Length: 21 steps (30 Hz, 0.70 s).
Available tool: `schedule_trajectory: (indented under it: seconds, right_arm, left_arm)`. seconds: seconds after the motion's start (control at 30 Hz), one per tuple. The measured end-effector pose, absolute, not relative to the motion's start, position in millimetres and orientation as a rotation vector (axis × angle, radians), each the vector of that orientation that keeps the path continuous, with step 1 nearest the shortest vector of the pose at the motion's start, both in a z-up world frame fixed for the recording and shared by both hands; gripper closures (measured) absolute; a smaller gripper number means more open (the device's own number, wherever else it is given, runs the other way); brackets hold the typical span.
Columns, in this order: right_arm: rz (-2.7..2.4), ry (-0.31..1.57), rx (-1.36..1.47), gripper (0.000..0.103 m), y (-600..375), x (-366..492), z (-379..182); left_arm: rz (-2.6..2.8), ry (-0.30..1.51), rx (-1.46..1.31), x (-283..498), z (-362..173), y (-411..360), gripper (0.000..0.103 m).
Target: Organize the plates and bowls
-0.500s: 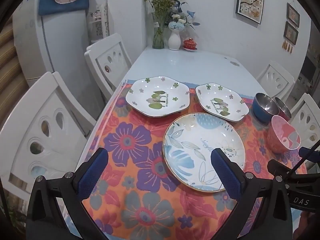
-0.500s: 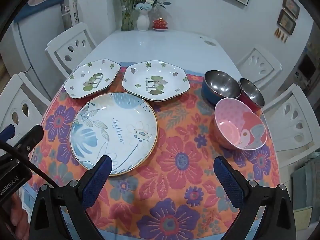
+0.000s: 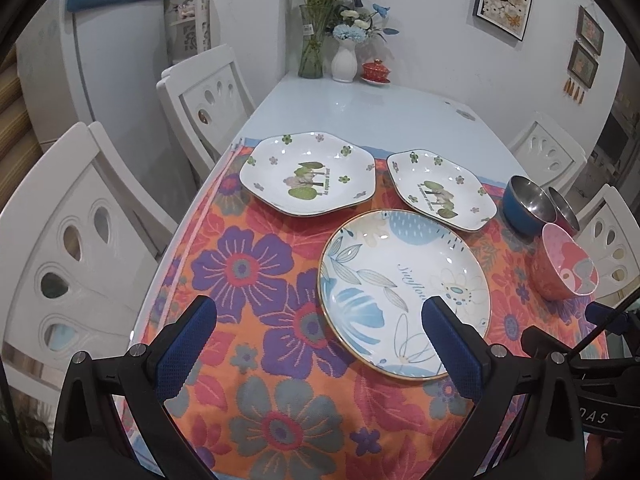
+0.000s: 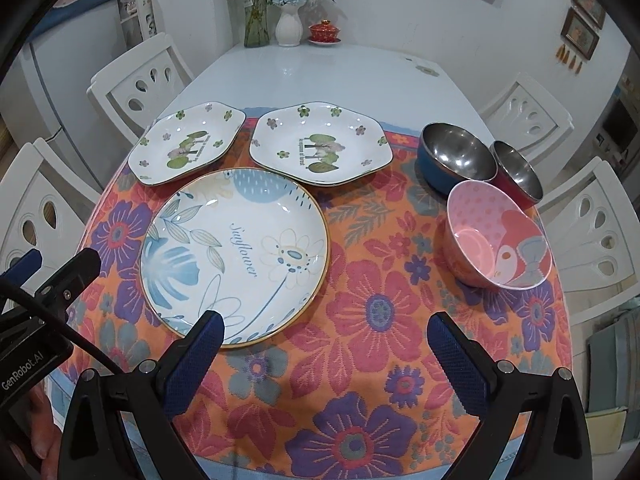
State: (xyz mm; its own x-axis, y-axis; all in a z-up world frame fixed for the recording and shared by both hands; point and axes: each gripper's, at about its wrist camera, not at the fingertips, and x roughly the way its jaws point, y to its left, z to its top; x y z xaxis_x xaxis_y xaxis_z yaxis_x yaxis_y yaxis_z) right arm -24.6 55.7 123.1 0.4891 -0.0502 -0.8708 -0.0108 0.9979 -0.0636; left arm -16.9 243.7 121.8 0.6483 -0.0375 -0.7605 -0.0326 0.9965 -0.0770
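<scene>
Your left gripper (image 3: 318,322) and right gripper (image 4: 324,338) both hang with jaws spread wide and nothing between them, tilted down over the floral cloth (image 4: 360,320) on the counter (image 4: 320,76). The round "Sunflower" plate (image 4: 236,256) lies flat nearest you, its lettering running away from you. Behind it two hexagonal tree-print plates (image 4: 188,142) (image 4: 320,144) sit side by side, long axes across the cloth. At right, a pink bowl (image 4: 496,236), blue steel bowl (image 4: 456,156) and red steel bowl (image 4: 516,172) cluster upright, touching.
</scene>
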Motion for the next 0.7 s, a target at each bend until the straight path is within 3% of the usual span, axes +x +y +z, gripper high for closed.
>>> schedule_trajectory:
  seconds: [0.7]
  right_arm:
    - [-0.004, 1.082, -0.034, 0.002, 45.6, -19.2, 115.4]
  left_arm:
    - [0.003, 0.893, -0.095, -14.1, 114.1, 240.3, 0.001]
